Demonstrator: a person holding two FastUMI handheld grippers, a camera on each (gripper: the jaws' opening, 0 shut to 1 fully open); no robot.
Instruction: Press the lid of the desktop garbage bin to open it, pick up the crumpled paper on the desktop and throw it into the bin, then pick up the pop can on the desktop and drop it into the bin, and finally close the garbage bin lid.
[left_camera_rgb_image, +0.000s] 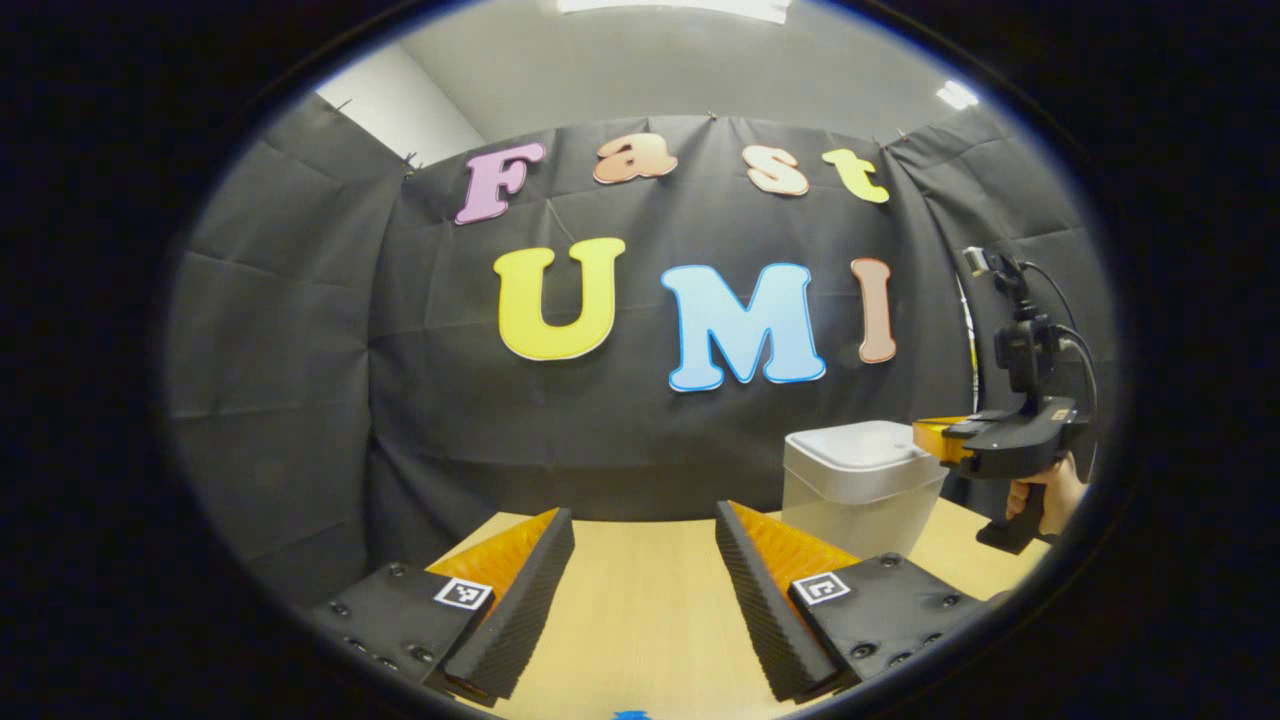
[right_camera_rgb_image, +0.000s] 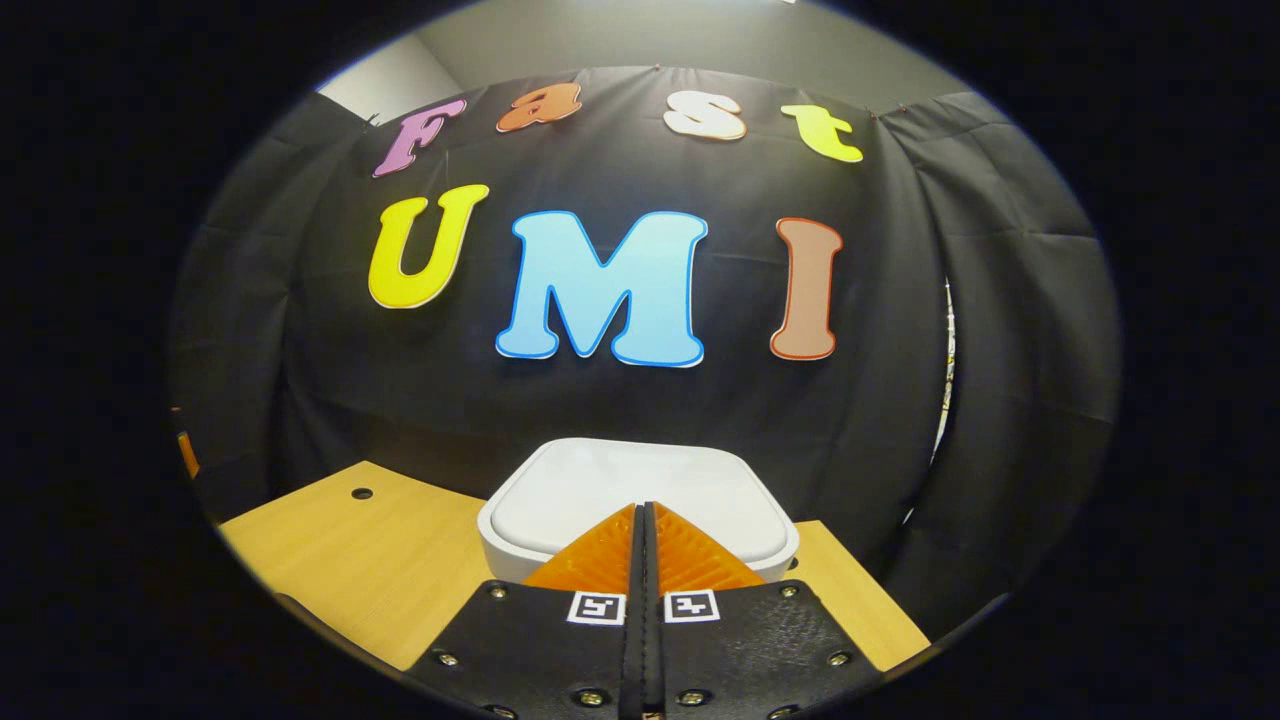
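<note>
In the left gripper view, my left gripper (left_camera_rgb_image: 645, 590) sits at six o'clock with its two fingers spread wide apart, nothing between them but bare wooden desktop (left_camera_rgb_image: 640, 640). At about four o'clock stands the desktop garbage bin (left_camera_rgb_image: 862, 487), pale and boxy, its white lid (left_camera_rgb_image: 850, 447) lying flat and closed. My right gripper (left_camera_rgb_image: 935, 437) hovers at three o'clock, its tip over the bin's right edge, held by my hand (left_camera_rgb_image: 1045, 497) on the grip below. In the right gripper view, that gripper's fingers (right_camera_rgb_image: 600, 560) are pressed together, gripping nothing, pointing at twelve o'clock just over the near edge of the lid; whether they touch it I cannot tell.
</note>
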